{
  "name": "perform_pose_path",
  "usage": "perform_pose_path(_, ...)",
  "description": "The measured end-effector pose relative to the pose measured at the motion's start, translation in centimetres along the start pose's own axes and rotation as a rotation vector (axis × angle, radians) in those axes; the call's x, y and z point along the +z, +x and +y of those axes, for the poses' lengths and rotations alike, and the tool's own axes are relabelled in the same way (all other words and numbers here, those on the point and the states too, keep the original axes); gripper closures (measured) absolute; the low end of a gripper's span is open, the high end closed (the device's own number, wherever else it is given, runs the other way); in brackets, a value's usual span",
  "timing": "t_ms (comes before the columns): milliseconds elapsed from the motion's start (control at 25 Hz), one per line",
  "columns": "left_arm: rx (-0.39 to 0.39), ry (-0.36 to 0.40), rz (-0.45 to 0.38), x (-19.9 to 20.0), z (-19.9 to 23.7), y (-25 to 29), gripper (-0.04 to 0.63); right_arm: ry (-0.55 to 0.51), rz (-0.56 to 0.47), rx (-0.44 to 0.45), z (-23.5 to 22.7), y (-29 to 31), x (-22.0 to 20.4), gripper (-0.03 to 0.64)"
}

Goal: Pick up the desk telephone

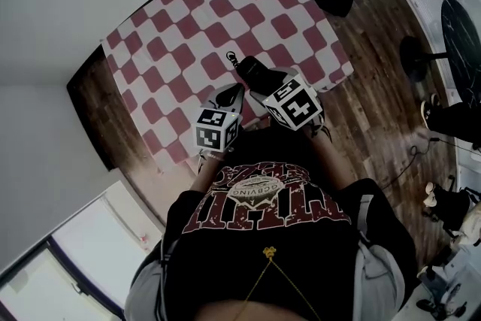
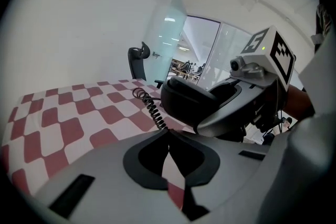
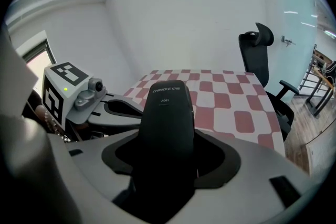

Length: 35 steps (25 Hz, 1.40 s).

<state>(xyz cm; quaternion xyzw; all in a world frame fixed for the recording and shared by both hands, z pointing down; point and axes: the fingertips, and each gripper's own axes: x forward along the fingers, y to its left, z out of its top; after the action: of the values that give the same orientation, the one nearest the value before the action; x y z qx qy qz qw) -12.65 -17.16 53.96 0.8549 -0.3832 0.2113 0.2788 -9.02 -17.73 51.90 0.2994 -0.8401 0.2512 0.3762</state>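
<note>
Right gripper (image 3: 167,157) sat closest to view, and it had its catch: the jaws were clamped on either side of a black handset (image 3: 167,113), which stood up between them with its printed end pointing away over the table (image 1: 188,34). From the left gripper's side the handset looked clear of the checked cloth (image 2: 63,123), raised near the table's near edge, just in front of the person's chest. A coiled cord (image 2: 152,107) trailed from it down toward the cloth and out of sight behind the left gripper (image 2: 169,147). That one carried nothing: its jaws were drawn in until the tips met, with only a sliver of cloth showing through below them, and it hung just beside its partner.

So the grab looked done and the lift under way. One open point: no phone base showed on the table in any view, so whether more than the handset was left to raise, I could not tell.
</note>
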Motion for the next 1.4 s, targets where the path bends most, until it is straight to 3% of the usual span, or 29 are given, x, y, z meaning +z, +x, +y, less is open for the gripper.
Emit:
perform_pose_path(920, -0.026, 0.022, 0.074, -1.7, -0.5, 1.8, 0.586, -0.048, -0.042, 0.009, 2.7, -6.8, 2.8, 0.33)
perform_pose_path(1400, -0.03, 0.031, 0.072, -1.4, -1.0, 2.4, 0.586, -0.067, -0.044, 0.03, 2.8, -7.1, 3.1, 0.33)
